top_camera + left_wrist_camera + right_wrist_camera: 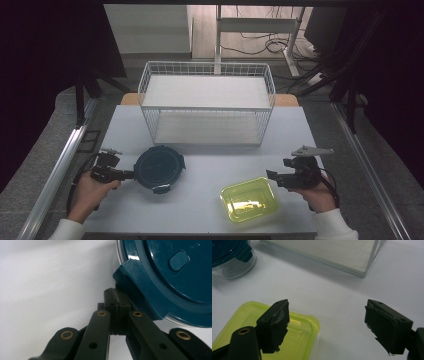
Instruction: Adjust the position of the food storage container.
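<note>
On the table [200,200]: two containers, one rack [207,102].

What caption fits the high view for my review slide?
Left gripper, jaws shut, meets the round blue-lidded container; right gripper hangs open beside the yellow-green container.
</note>
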`<move>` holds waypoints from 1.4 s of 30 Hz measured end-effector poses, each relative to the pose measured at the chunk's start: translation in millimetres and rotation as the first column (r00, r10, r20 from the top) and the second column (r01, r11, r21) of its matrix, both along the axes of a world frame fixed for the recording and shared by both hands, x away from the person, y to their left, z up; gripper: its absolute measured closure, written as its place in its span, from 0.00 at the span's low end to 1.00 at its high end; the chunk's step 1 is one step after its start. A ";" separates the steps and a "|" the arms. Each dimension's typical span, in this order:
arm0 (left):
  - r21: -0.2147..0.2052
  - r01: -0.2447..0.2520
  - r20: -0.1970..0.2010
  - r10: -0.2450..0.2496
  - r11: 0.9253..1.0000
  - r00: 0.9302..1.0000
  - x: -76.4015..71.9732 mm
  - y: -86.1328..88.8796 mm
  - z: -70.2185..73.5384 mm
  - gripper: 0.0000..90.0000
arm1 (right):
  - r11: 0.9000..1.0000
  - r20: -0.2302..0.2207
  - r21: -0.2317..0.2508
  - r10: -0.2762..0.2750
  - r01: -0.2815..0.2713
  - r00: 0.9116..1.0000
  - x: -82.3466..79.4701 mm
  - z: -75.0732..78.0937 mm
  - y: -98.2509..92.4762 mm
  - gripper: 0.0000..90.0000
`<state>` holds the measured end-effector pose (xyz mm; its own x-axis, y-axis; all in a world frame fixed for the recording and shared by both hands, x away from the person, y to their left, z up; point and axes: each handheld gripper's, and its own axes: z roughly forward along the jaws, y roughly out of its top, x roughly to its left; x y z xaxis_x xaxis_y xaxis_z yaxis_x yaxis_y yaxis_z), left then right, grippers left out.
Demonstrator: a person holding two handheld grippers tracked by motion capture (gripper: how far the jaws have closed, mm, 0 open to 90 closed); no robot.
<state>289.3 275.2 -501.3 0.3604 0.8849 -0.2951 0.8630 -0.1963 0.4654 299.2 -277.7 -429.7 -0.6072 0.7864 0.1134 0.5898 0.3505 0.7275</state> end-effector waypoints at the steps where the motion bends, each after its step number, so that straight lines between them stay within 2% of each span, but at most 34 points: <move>1: -0.003 0.013 0.002 -0.013 1.000 1.000 3.3 -6.1 0.0 1.00 | 1.000 0.001 0.000 0.000 0.000 1.000 0.0 0.2 -0.2 0.22; 9: -0.006 0.041 0.002 -0.041 0.999 0.999 11.7 -22.1 0.5 1.00 | 1.000 -0.002 -0.005 0.011 -0.011 1.000 0.7 -0.6 2.7 0.22; 13: -0.015 0.035 0.007 -0.035 0.999 0.999 13.6 -28.8 0.4 1.00 | 1.000 -0.003 -0.004 0.010 -0.010 1.000 0.7 -0.1 3.2 0.22; 16: -0.016 0.058 0.005 -0.058 0.998 0.998 16.6 -36.8 0.7 1.00 | 1.000 0.000 -0.003 0.013 -0.013 1.000 0.3 1.4 2.8 0.22; 18: -0.030 0.052 0.009 -0.052 0.998 0.999 18.2 -41.9 0.0 1.00 | 1.000 0.003 0.002 0.013 -0.014 1.000 0.1 2.3 2.7 0.22; 20: -0.026 0.066 0.005 -0.066 0.997 0.998 20.2 -45.1 0.5 1.00 | 1.000 0.004 0.005 0.012 -0.012 1.000 0.2 3.2 2.4 0.22; 24: -0.037 0.059 0.008 -0.058 0.998 0.998 21.9 -51.7 0.3 1.00 | 1.000 0.005 0.005 0.014 -0.014 1.000 -0.2 4.2 2.5 0.22; 36: -0.049 0.101 0.007 -0.101 0.994 0.995 29.5 -78.2 1.2 1.00 | 1.000 -0.001 0.004 0.027 -0.027 1.000 0.2 3.8 6.6 0.22; 37: -0.063 0.105 0.001 -0.105 0.992 0.994 30.9 -80.6 0.8 1.00 | 1.000 -0.002 0.005 0.029 -0.029 1.000 0.0 3.8 7.1 0.22; 42: -0.053 0.116 0.007 -0.116 0.992 0.993 31.7 -89.0 1.7 1.00 | 1.000 -0.001 0.005 0.029 -0.029 1.000 -0.8 4.9 7.2 0.22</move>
